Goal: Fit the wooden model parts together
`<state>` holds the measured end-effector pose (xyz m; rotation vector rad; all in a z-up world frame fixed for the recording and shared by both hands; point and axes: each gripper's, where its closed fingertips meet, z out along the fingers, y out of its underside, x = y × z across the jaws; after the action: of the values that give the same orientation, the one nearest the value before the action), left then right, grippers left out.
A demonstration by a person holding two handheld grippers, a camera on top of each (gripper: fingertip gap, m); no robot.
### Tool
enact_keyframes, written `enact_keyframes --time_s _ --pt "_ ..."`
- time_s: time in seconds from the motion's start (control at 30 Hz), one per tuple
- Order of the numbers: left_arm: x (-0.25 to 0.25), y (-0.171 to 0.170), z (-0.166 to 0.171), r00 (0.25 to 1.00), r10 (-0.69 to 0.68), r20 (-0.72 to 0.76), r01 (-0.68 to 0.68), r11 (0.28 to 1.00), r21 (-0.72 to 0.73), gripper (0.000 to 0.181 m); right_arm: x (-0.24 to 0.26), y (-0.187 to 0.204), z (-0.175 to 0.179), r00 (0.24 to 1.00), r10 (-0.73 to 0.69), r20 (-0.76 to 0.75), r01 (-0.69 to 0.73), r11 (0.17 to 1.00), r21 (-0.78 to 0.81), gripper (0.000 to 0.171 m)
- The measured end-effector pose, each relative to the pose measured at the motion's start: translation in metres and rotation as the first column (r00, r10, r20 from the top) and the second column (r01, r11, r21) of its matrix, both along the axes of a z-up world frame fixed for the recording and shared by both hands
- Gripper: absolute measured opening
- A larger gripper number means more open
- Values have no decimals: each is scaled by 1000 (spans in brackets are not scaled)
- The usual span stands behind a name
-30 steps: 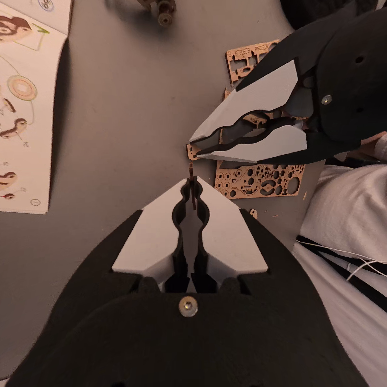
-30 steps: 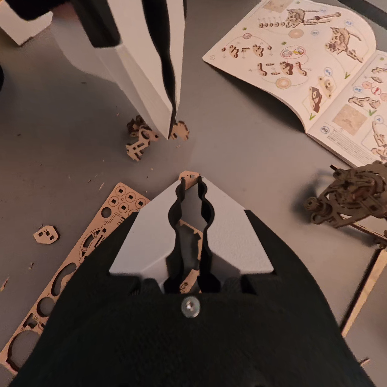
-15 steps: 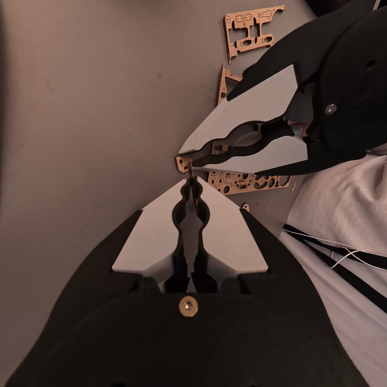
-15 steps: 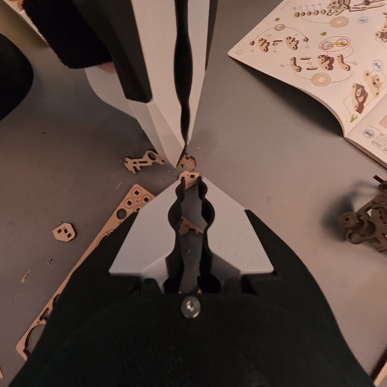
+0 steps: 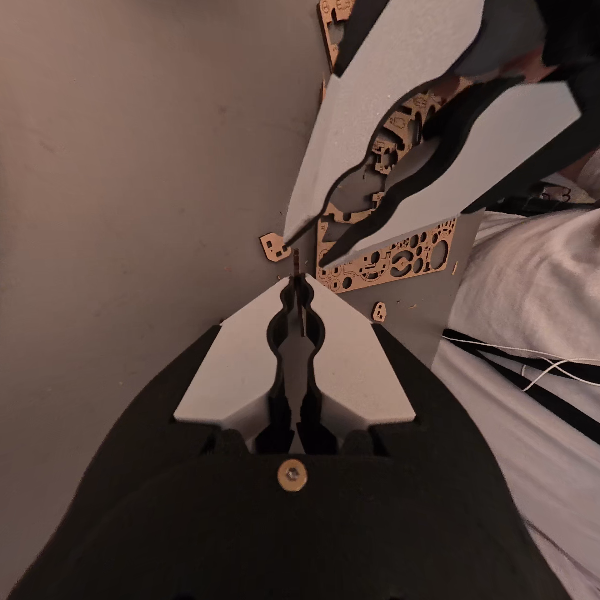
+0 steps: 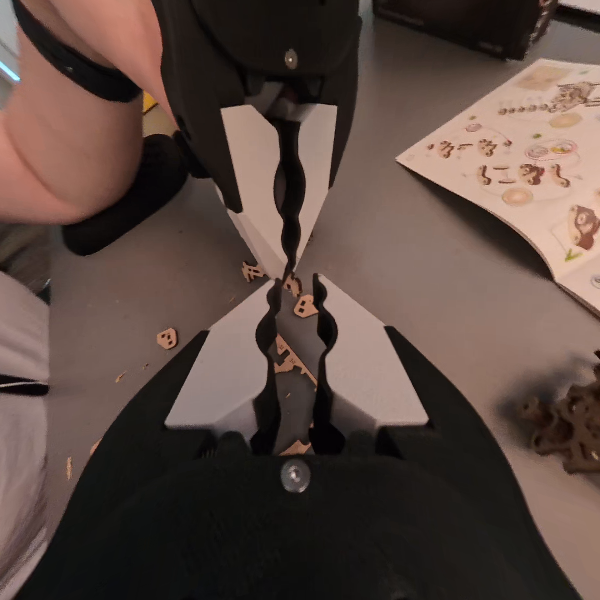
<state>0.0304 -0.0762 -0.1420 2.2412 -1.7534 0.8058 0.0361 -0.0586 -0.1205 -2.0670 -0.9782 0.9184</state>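
Observation:
My left gripper (image 5: 296, 280) is shut on a thin dark wooden part (image 5: 296, 264), seen edge-on and sticking out past its tips. In the right wrist view the left gripper (image 6: 287, 276) points down at me, with that part (image 6: 293, 285) at its tips. My right gripper (image 6: 297, 281) is open, its tips right by the left gripper's tips. A small tan wooden piece with two square holes (image 6: 305, 306) shows between its fingers, free of both pads. In the left wrist view this piece (image 5: 274, 248) lies by the upper fingertip of the right gripper (image 5: 303, 253).
Punched-out wooden sheets (image 5: 389, 263) lie under the right gripper. An open instruction booklet (image 6: 519, 162) lies at the right, with a dark partly built model (image 6: 568, 422) below it. Loose pieces (image 6: 167, 339) and chips dot the grey table. A person's forearm (image 6: 65, 146) and white clothing (image 5: 519, 292) are close. Less than 4 cm separates the two grippers' tips.
My right gripper has opened and let go of the small tan piece it held. The two grippers have come closer, tip to tip. The left gripper stays shut on its part.

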Motion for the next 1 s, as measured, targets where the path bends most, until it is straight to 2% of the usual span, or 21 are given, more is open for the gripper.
enact_keyframes --time_s 0.23,0.33,0.4,0.67,0.73,0.83,1.0 --pt "0 2 1 999 -37 18 36 999 34 0 2 3 -8 971 217 100 -207 974 -97 19" --pt "-1 1 2 999 -48 24 47 998 33 0 -6 1 -9 965 259 46 -248 954 -169 17" --pt "0 1 2 998 -56 31 55 998 32 0 -10 -3 -9 959 284 -5 -279 938 -206 4" --pt "-1 2 -1 998 -49 31 49 999 3 4 -7 -7 -14 966 234 -113 -259 893 -368 1" --pt "-4 6 -2 999 -45 16 44 999 12 12 -7 -7 -16 967 219 -126 -252 880 -403 1" --pt "-8 9 -2 998 -53 16 53 998 19 13 -5 -9 -17 964 236 -125 -267 872 -412 1" --pt "-5 3 2 997 -55 59 59 996 -65 15 -1 -3 -13 964 233 -129 -264 892 -366 1"
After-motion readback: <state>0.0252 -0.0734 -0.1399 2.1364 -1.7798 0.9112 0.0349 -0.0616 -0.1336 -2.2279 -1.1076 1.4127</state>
